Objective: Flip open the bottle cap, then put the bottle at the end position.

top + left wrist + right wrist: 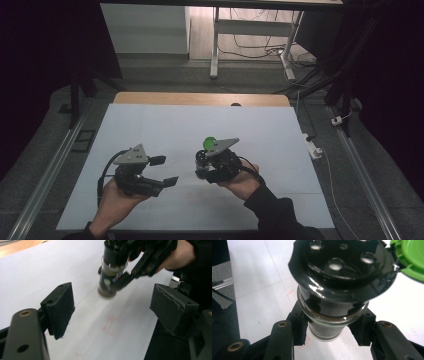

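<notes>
A small glass spice jar [329, 322] with a black shaker top [342, 267] is held above the white counter [165, 130], a little right of the middle and toward the person's side. In the right gripper view the jar's top faces the camera, showing several round pouring holes, and a bright green flip lid [412, 257] hangs open at its upper right edge. The jar's clear body carries a dark, grainy filling and a small label, seen in the left gripper view [110, 280].

The right tongs [329, 332] pinch the jar's glass body from both sides, the black pads pressed against it just below the black top. The right hand [242, 182] comes in from the bottom of the high view, with a dark sleeve behind it. In that view the green lid [209, 143] shows as a small bright spot beside the grey three-cornered plate on the right tongs [206, 162].

The left tongs [165, 171] are spread, with nothing between the pads. They sit apart from the jar, to its left, pointing toward it. The left hand [112, 200] holds them low over the counter.

Faint red marks show on the white sheet beneath the jar. Beyond the counter's far wooden edge lie a grey floor, desk legs and loose cables.
</notes>
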A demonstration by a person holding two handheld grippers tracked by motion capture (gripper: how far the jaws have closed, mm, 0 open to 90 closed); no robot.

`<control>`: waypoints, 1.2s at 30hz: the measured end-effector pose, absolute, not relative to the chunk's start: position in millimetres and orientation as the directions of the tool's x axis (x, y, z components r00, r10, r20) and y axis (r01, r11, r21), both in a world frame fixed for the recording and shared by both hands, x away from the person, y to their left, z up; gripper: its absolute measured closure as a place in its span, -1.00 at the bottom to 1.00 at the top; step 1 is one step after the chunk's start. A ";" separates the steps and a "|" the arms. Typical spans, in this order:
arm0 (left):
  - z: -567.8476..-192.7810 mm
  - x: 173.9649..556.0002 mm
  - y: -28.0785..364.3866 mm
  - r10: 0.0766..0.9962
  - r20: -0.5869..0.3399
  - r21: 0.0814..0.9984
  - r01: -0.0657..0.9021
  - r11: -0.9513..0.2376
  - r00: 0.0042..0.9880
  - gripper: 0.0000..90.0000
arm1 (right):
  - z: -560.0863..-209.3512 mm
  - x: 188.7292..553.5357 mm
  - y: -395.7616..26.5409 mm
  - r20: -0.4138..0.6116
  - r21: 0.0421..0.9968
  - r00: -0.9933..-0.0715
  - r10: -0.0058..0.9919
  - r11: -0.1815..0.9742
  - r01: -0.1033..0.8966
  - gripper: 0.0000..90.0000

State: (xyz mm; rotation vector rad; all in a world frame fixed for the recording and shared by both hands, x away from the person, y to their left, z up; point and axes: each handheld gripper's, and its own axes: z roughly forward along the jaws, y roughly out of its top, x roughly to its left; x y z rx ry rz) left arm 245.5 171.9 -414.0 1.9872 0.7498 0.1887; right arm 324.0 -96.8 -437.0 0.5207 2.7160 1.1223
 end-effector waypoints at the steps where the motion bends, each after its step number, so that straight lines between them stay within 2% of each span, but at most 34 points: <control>1: -415.8 242.7 174.4 0.583 -0.176 0.836 0.434 -0.337 0.793 -0.59 | -436.7 324.1 -97.1 -0.011 0.708 -0.927 0.376 0.657 0.258 0.18; 9: -430.6 215.9 201.0 0.639 -0.198 0.832 0.472 -0.291 0.743 -0.77 | -435.0 324.8 -98.3 -0.005 0.714 -0.923 0.385 0.647 0.266 0.18; 18: -442.6 198.2 217.7 0.641 -0.240 0.819 0.506 -0.269 0.729 -0.96 | -433.1 326.0 -100.0 -0.006 0.720 -0.921 0.390 0.641 0.266 0.18; 36: -469.7 174.7 249.3 0.716 -0.205 0.793 0.542 -0.278 0.667 -1.00 | -430.0 332.1 -104.4 0.010 0.729 -0.910 0.414 0.620 0.290 0.18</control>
